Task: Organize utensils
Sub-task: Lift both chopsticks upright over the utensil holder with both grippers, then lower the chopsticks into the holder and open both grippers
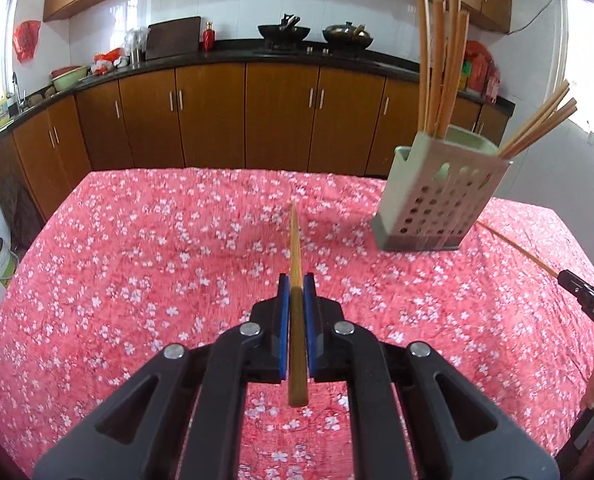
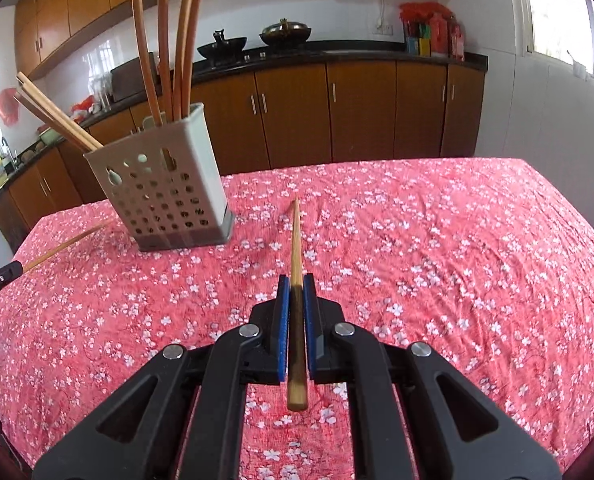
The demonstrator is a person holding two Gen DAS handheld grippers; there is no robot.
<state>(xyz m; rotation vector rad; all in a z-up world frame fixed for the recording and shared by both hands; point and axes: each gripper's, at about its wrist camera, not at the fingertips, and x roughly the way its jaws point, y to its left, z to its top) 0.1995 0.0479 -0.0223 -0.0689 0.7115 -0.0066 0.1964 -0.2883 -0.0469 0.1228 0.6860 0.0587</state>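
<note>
My left gripper [image 1: 296,280] is shut on a wooden chopstick [image 1: 295,240] that points forward over the table. My right gripper [image 2: 296,280] is shut on another wooden chopstick [image 2: 295,236], also pointing forward. A pale perforated utensil holder [image 1: 437,196] stands on the table ahead to the right in the left wrist view, and ahead to the left in the right wrist view [image 2: 165,192]. It holds several upright orange-brown chopsticks [image 1: 441,64] and several leaning wooden ones [image 1: 537,120]. Each gripper tip shows at the edge of the other's view, the right gripper [image 1: 569,282] and the left gripper [image 2: 13,270].
The table wears a red cloth with white blossoms [image 1: 157,240]. Brown kitchen cabinets [image 1: 217,112] with a black counter run behind the table. Two woks [image 1: 285,32] sit on the stove. A bright window [image 2: 569,8] is at the right.
</note>
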